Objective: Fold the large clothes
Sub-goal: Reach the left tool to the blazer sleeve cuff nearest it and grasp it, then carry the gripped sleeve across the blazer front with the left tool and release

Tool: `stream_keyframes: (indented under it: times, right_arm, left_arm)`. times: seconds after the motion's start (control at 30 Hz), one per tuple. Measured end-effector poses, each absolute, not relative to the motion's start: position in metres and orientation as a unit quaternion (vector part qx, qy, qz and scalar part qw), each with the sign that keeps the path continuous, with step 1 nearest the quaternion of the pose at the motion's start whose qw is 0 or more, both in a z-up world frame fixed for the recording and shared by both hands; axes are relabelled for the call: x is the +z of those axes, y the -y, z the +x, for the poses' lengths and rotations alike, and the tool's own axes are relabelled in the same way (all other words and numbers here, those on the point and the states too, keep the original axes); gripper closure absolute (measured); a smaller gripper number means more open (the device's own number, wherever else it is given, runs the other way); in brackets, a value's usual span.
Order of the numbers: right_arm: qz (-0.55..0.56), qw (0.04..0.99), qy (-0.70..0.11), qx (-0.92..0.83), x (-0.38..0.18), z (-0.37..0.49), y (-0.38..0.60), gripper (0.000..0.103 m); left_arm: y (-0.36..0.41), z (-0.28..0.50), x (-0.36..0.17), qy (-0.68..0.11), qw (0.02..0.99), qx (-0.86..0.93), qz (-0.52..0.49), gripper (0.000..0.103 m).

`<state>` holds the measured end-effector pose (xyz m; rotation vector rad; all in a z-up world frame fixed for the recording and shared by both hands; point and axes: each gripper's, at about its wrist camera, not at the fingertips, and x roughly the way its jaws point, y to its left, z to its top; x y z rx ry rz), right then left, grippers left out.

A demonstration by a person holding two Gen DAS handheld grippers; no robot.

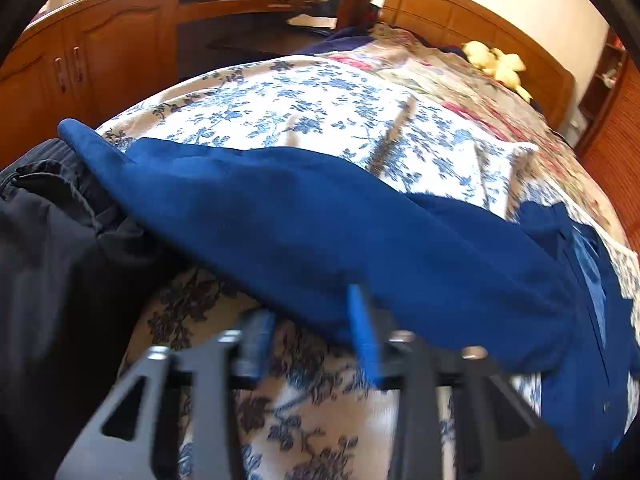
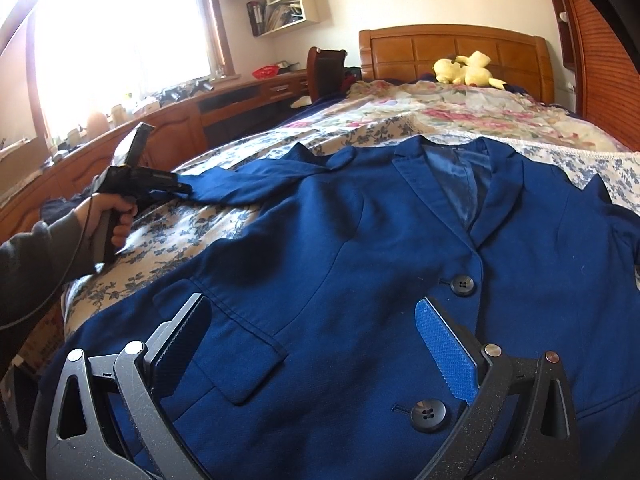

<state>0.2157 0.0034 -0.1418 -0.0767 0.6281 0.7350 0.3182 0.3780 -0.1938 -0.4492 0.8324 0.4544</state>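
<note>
Lying face-up on the bed [image 2: 400, 120], the blue blazer [image 2: 360, 240] stretches its sleeve [image 1: 300, 220] leftward — nearest the left gripper [image 1: 312, 332], half-open around nothing. The right gripper [image 2: 320, 352] hovers wide open over the hem.

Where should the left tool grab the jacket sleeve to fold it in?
Grip the sleeve at its cuff end, coming from the window side with the left tool. It lies flat, stretched out from the jacket, so the cuff is its free end.
</note>
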Motion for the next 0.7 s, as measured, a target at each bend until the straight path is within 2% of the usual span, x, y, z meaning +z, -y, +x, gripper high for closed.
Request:
stream_keyframes:
  times: [0.07,0.1,0.33,0.5,0.7]
  right_arm:
    - [-0.038,0.885,-0.3,0.354,-0.141,0.215,-0.003,0.0]
    - [-0.038,0.885,-0.3,0.353,-0.142,0.214,-0.003,0.0]
    - [-0.036,0.886,-0.297,0.354,-0.141,0.213,-0.002,0.0]
    - [-0.033,0.886,-0.296,0.356,-0.141,0.213,0.0,0.0]
    - [-0.031,0.887,-0.293,0.356,-0.14,0.212,0.001,0.0]
  left_arm:
    - [-0.372,0.323,-0.191,-0.396,0.868,0.218,-0.208,0.101]
    - [-0.368,0.325,-0.189,-0.395,0.869,0.219,-0.202,0.103]
    - [-0.289,0.328,-0.13,-0.368,0.91,0.174,-0.081,0.103]
    - [-0.226,0.316,-0.089,-0.354,0.927,0.122,-0.032,0.103]
    - [-0.197,0.303,-0.088,-0.371,0.922,0.113,-0.021,0.101]
